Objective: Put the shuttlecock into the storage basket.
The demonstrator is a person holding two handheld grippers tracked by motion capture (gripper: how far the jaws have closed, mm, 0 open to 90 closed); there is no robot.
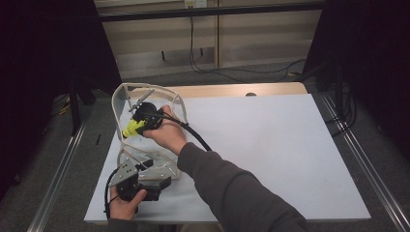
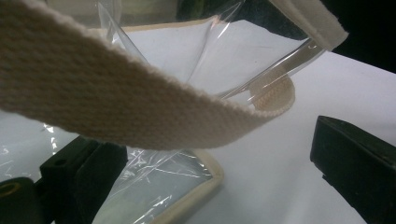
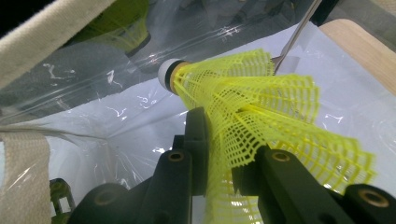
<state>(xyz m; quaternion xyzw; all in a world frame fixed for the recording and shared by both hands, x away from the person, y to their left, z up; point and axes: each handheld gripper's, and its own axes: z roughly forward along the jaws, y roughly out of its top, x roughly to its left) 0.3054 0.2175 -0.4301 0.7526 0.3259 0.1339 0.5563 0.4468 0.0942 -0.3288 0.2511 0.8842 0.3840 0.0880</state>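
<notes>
A clear plastic bag (image 1: 145, 155) with beige webbing trim lies at the left of the white table sheet (image 1: 270, 145), its mouth held up by a beige strap (image 1: 117, 104). My right gripper (image 1: 137, 125) hangs at the bag's mouth, shut on a yellow shuttlecock (image 1: 130, 129). In the right gripper view the jaws pinch the mesh skirt of the shuttlecock (image 3: 243, 93), and its white cork tip points into the bag (image 3: 93, 74). My left gripper (image 1: 155, 175) sits at the bag's near edge, open. The strap (image 2: 116, 102) crosses above its wide-apart jaws (image 2: 210, 149).
A thin grey rod (image 1: 142, 100) stands by the bag's far rim. A blurred yellow-green shape (image 3: 121, 23) shows through the plastic. Bare wood (image 1: 232, 90) runs along the table's far edge. Metal rails flank the table and cables (image 1: 232, 72) lie on the floor behind.
</notes>
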